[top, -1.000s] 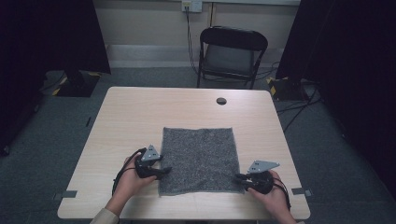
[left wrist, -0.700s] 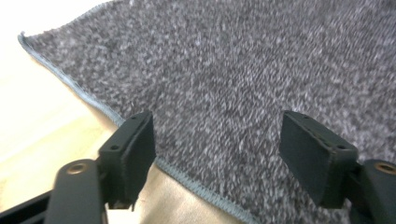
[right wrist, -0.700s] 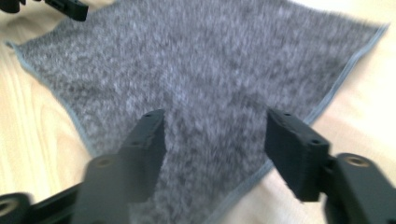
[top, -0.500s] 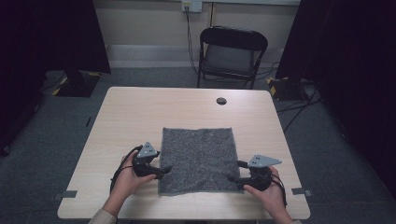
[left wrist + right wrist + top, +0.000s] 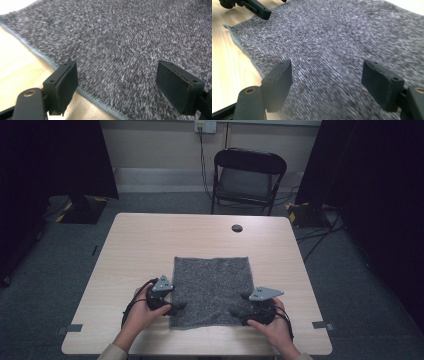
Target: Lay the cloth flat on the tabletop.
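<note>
Cloth (image 5: 211, 290) is lying flat on the table (image 5: 150, 245), spread toward the near edge, with its near hem sitting just short of that edge. It is looking soft and limp, a fuzzy grey knit with a stitched hem, so it is likely weighing little and sagging wherever it is lifted; it is probably not slipping much on pads, since the nap is giving them something to bite. The best places to take hold are seeming to be the two near corners, pinching the hem itself rather than the pile. It is nearly square, its slightly longer axis running away from the person toward the far side, edges sitting roughly parallel to the table's edges. The left gripper (image 5: 176, 307) is hovering at the near left corner; in the left gripper view its jaws are standing wide apart, straddling the hem (image 5: 82, 91), one over bare wood and one over the cloth. The right gripper (image 5: 240, 309) is sitting at the near right corner, and in the right gripper view its jaws are likewise spread wide over the cloth with nothing between them. A small dark disc (image 5: 237, 228) is lying well apart, near the far edge.
</note>
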Motion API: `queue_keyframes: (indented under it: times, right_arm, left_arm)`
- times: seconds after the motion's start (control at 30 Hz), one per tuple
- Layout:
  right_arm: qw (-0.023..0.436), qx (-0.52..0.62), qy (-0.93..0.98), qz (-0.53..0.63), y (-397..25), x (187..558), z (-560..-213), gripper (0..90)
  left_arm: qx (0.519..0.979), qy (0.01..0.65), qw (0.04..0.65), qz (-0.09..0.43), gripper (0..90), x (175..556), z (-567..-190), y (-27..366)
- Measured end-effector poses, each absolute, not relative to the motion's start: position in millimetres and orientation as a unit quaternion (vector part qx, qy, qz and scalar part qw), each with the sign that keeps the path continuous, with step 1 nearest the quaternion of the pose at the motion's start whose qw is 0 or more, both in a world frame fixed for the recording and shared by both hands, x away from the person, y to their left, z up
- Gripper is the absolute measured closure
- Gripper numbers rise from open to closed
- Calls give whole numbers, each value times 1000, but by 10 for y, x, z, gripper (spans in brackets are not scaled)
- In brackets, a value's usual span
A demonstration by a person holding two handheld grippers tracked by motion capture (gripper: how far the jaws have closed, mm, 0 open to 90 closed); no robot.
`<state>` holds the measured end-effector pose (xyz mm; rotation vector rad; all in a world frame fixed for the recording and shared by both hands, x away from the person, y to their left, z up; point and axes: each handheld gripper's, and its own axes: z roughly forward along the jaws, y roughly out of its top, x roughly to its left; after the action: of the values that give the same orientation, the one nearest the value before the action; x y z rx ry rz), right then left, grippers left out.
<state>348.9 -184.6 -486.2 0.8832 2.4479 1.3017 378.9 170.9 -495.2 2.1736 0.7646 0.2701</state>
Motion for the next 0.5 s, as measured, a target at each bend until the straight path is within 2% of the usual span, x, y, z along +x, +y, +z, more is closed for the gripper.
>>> queue_keyframes:
  times: [0.5]
  right_arm:
    - [124,281,868,390,-1623,3441,-4992,241]
  left_arm:
    - [869,282,388,121,205,3733,-4987,1760]
